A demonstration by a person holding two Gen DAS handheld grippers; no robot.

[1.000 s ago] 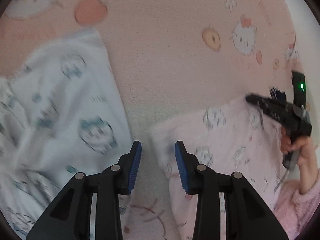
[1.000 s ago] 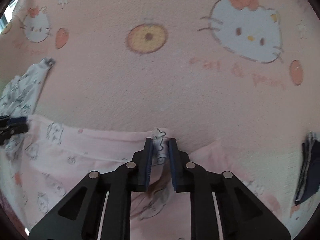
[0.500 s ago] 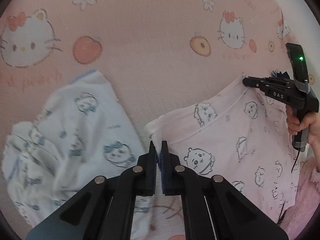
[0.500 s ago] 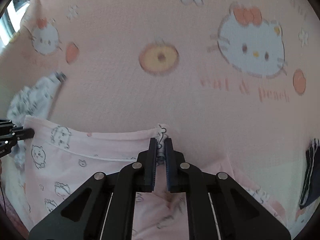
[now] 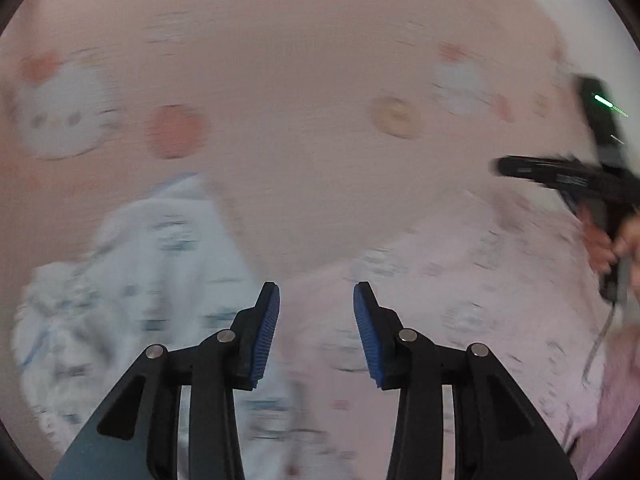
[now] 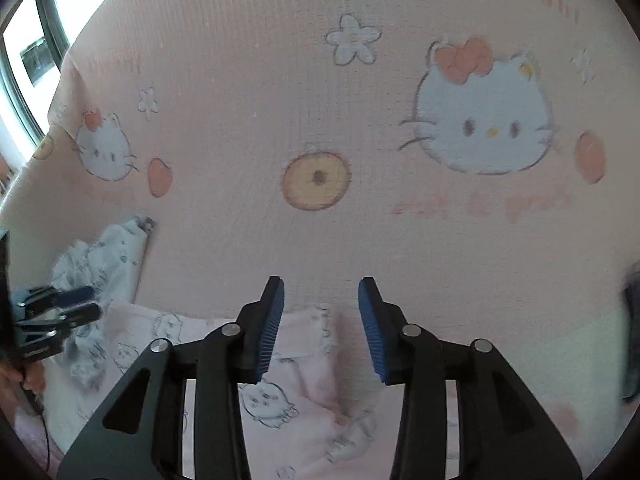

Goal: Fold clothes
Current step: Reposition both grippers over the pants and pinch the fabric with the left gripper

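Both grippers are spread wide with nothing between their blue pads. The left gripper point(image 5: 316, 332) hangs over the near edge of the pink garment point(image 5: 460, 300), which lies flat on the pink cartoon-print bedsheet point(image 5: 300, 80); this view is blurred, so the fabric's prints are only smears. Just left of it lies a crumpled white garment point(image 5: 132, 280) with blue prints, touching or nearly touching the pink one near the gripper. At the right edge of this view the right gripper point(image 6: 322, 328) appears side-on, held in a hand point(image 5: 616, 244) with a pink sleeve point(image 5: 616, 400) below. In the right wrist view, that gripper hovers above the pink garment's point(image 6: 296, 380) far hem, the small ruffled corner lying free between the jaws. A dark item point(image 6: 632, 328) lies at the far right, too blurred to identify.
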